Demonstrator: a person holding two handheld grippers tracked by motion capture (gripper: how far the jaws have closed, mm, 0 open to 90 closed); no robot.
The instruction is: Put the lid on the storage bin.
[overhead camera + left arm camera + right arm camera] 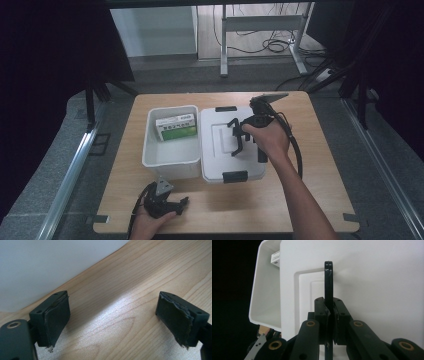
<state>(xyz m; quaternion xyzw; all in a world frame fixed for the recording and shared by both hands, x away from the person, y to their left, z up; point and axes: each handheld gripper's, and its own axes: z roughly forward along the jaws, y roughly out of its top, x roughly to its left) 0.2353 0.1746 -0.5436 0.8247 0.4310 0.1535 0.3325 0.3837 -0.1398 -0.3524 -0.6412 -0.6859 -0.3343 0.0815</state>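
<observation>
Two grippers, one job: the right gripper [329, 315] is pinching the black handle [328, 280] of the white lid [374, 290], pads pressed on its thin faces. The handle's long axis runs straight away from the jaws, and the grip sits at its near end. The left gripper [112, 315] is spread wide with nothing between the pads, parked low on the table [300, 200]. Key relation, judged from the high view: the open white bin [150, 150] lies directly to the left of the right gripper [236, 139], just beside the lid [215, 150], and their long sides run parallel. The lid's long axis runs near to far, with a black latch [226, 108] at the far end and another [235, 176] at the near end. Likely next move is lift and shift left, no big rotation. The right hand is the one on the lid; the left gripper [180, 202] is nearer the bin's front wall but well short of the lid. A green-and-white box [176, 126] sits in the bin's far end. Unclear: the hand covers the handle from above, can't tell whether the lid is flat or slightly lifted, and bin and lid may touch or not. In the right gripper view the box is cut off by the lid edge.
</observation>
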